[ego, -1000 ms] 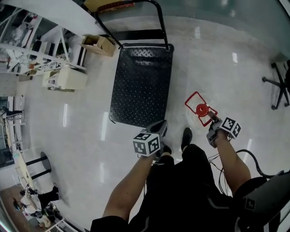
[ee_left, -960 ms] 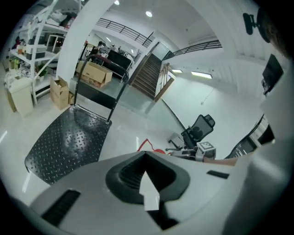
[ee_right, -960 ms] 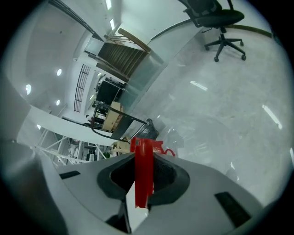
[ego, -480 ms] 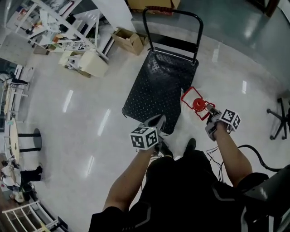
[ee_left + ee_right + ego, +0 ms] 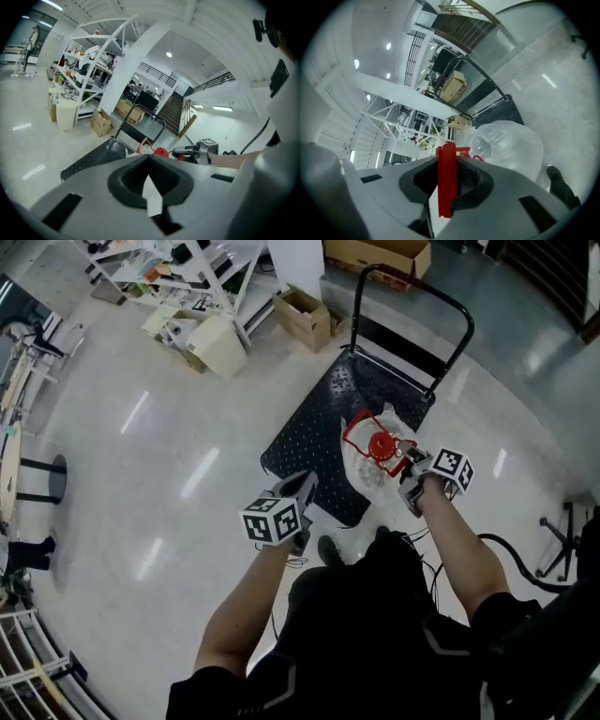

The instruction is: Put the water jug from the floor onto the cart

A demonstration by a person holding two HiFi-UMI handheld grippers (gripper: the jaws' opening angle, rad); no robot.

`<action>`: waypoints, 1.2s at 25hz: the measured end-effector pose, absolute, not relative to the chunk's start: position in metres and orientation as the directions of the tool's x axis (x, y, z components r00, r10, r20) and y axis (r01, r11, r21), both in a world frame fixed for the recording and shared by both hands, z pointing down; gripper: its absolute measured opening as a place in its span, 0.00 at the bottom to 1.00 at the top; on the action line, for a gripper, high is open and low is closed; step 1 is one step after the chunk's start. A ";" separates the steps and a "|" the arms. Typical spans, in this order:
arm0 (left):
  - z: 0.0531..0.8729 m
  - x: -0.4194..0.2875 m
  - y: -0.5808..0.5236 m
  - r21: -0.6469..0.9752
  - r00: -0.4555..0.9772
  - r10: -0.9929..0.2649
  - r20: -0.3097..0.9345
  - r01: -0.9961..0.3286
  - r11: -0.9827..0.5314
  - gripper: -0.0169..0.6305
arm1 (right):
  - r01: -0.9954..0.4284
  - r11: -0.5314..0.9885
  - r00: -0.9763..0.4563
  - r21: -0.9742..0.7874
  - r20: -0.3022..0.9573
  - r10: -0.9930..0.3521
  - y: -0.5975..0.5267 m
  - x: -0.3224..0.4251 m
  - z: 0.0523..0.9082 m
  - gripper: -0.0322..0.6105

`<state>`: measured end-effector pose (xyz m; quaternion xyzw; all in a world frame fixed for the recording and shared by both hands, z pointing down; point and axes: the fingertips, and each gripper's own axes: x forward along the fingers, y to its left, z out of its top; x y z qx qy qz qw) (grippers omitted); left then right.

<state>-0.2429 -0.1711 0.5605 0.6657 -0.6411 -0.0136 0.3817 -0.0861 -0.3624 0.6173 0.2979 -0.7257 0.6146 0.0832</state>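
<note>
The clear water jug point(image 5: 373, 463), with a red cap and a red wire handle, hangs over the near right part of the black cart deck point(image 5: 319, 432). My right gripper point(image 5: 409, 474) is shut on that red handle point(image 5: 446, 180), and the jug's clear body point(image 5: 513, 143) bulges just beyond the jaws. My left gripper point(image 5: 298, 491) hovers by the deck's near edge, left of the jug, jaws shut with nothing in them point(image 5: 148, 157). From the left gripper view the red cap point(image 5: 161, 152) and the right gripper point(image 5: 187, 152) show past the jaw tips.
The cart's push handle point(image 5: 412, 292) stands at the far end. Cardboard boxes point(image 5: 305, 315), a beige bin point(image 5: 216, 345) and white shelving point(image 5: 178, 268) lie beyond on the left. A chair base point(image 5: 562, 535) and a black cable point(image 5: 506, 554) are at the right. My shoes point(image 5: 330, 549) stand near the deck.
The jug has risen from the floor beside the cart and now hangs over the deck. Both grippers moved forward and up, and the view swung toward the cart.
</note>
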 end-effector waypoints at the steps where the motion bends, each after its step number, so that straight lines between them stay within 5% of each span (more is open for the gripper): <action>1: 0.562 -0.253 -0.168 0.526 0.156 -0.866 0.475 -0.839 0.138 0.01 | -0.533 0.076 -0.817 -0.843 0.489 -0.305 -0.360 -0.101 0.618 0.15; 17: 0.591 -0.339 -0.144 0.518 -0.177 -0.840 0.513 -0.717 0.468 0.01 | -0.503 0.253 -0.836 -0.826 0.539 0.098 -0.325 -0.291 0.680 0.15; 30: 0.608 -0.343 -0.126 0.540 -0.268 -0.794 0.546 -0.611 0.578 0.01 | -0.471 0.295 -0.824 -0.832 0.534 0.191 -0.333 -0.345 0.715 0.15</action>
